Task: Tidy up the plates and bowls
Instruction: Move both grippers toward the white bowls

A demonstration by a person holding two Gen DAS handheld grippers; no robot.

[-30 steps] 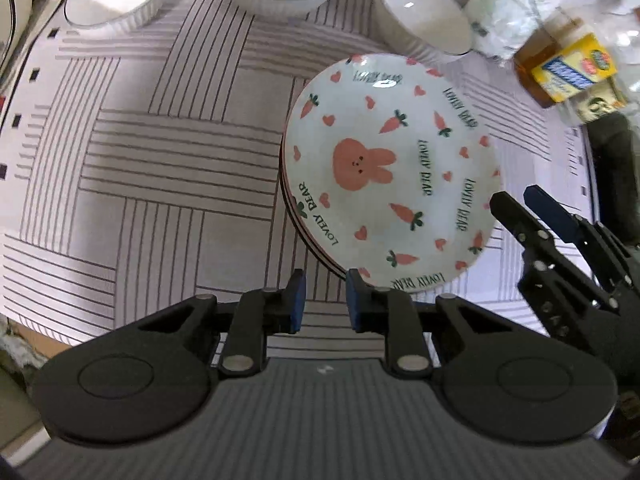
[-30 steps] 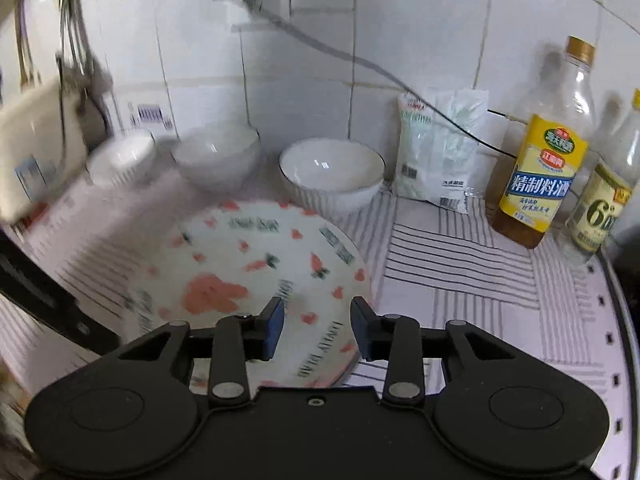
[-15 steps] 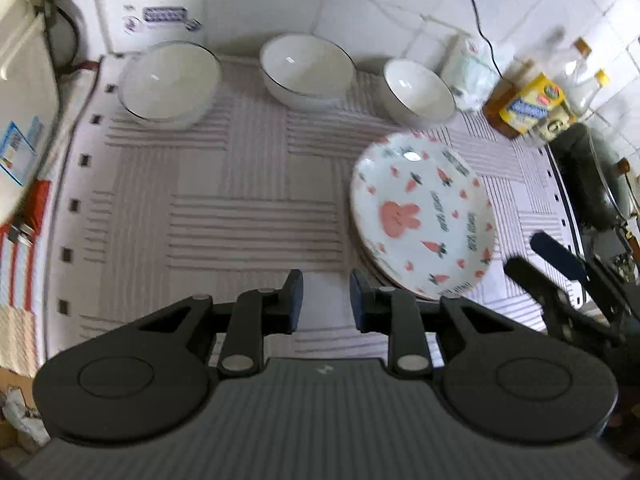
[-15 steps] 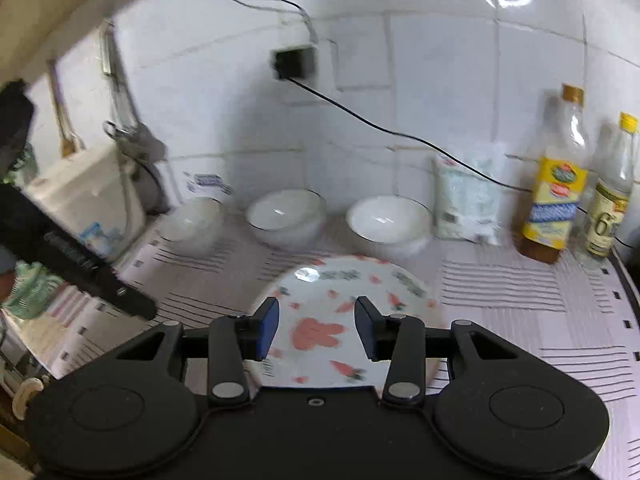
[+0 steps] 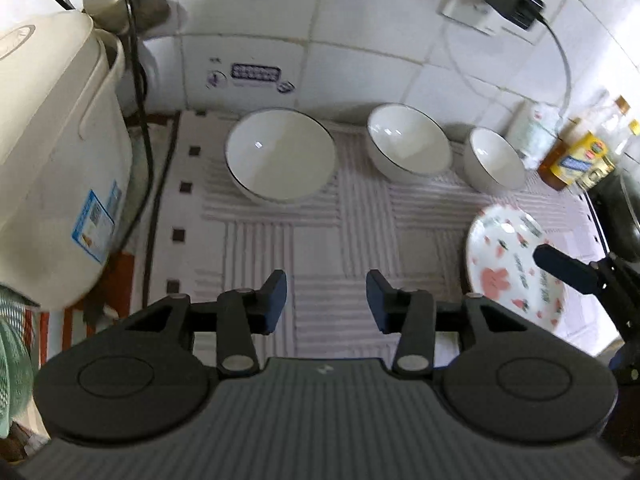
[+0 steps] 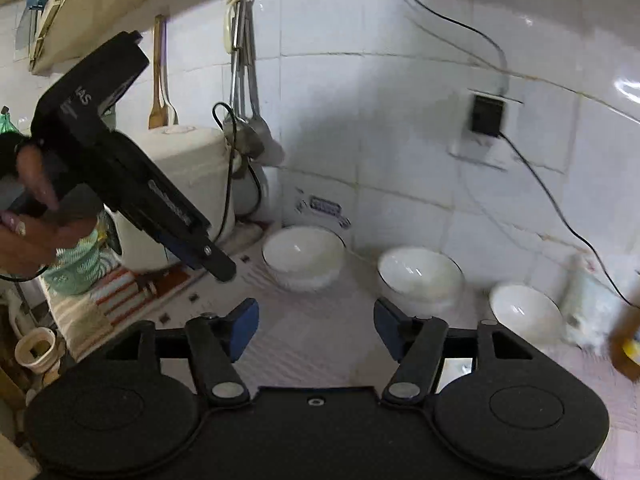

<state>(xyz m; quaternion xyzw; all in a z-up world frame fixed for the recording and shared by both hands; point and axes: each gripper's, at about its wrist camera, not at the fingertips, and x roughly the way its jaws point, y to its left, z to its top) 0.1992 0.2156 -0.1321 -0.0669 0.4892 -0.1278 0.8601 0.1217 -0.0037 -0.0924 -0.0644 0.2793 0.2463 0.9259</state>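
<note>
Hovering above the patterned mat on the desk (image 5: 320,240), the left claw (image 5: 326,300) is standing part-open with nothing between its blue pads, its jaws having just been opening. The large white bowl (image 5: 280,156) is lying straight ahead of it, in the upper middle of the frame, with bare mat between. The middle bowl (image 5: 408,142) and the small bowl (image 5: 496,160) are sitting to the upper right in a row along the tiled wall, apart from each other. The rabbit-print plate (image 5: 512,264) is resting at the right edge, nearer the right claw (image 6: 316,326), which is also empty and has been opening wider. The left claw looks nearer the large bowl, though blur is making this uncertain. The white rice cooker (image 5: 52,152) is crowding the left side; the mat's centre is offering open room.
</note>
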